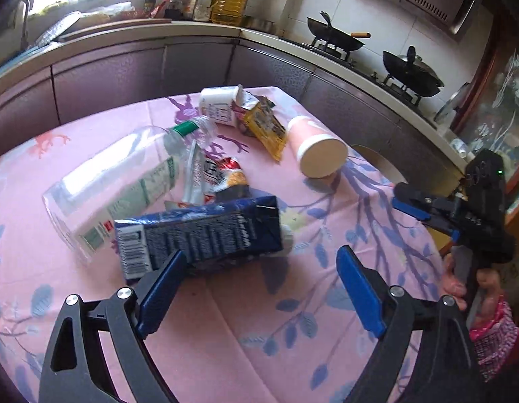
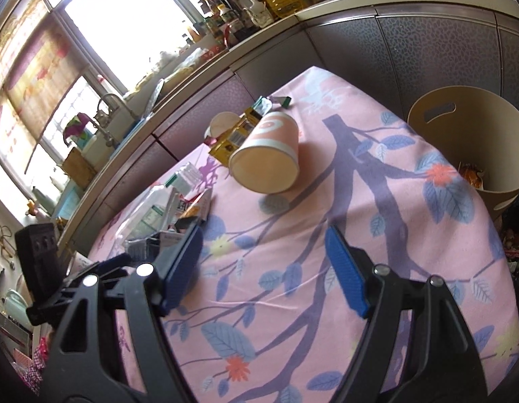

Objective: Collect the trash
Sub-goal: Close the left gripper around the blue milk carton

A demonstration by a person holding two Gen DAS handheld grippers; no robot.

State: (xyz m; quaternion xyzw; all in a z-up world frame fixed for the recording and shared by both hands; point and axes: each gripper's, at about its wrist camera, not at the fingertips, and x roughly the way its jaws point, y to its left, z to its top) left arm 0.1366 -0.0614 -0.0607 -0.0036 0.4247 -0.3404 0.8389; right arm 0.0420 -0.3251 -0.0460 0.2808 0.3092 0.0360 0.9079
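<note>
A table covered by a pink floral tablecloth (image 1: 225, 302) is seen in both wrist views, with trash scattered over its upper middle part. In the left wrist view, a dark blue carton (image 1: 205, 231) lies on its side at the centre of the frame, its long axis running left to right and its torn end turned toward the right. Behind it, at the left centre, a clear plastic bottle (image 1: 125, 181) lies flat, its long axis slanting from lower left to upper right, with the green-banded neck pointing to the upper right. A pink paper cup (image 1: 316, 147) lies on its side at the upper right of centre, its open mouth turned toward the lower right. A yellow wrapper (image 1: 264, 127) lies just beside the cup, and a white yogurt cup (image 1: 219, 104) is seen above it.

The left gripper (image 1: 259, 288) is held low over the cloth with its blue fingers spread wide apart; the left pad is just at the carton's near edge, and whether it touches cannot be told. The right gripper (image 2: 266, 268) is likewise spread wide over bare cloth, with nothing between its fingers. A beige bin (image 2: 461, 141) stands at the upper right of the right wrist view, beyond the table edge.
</note>
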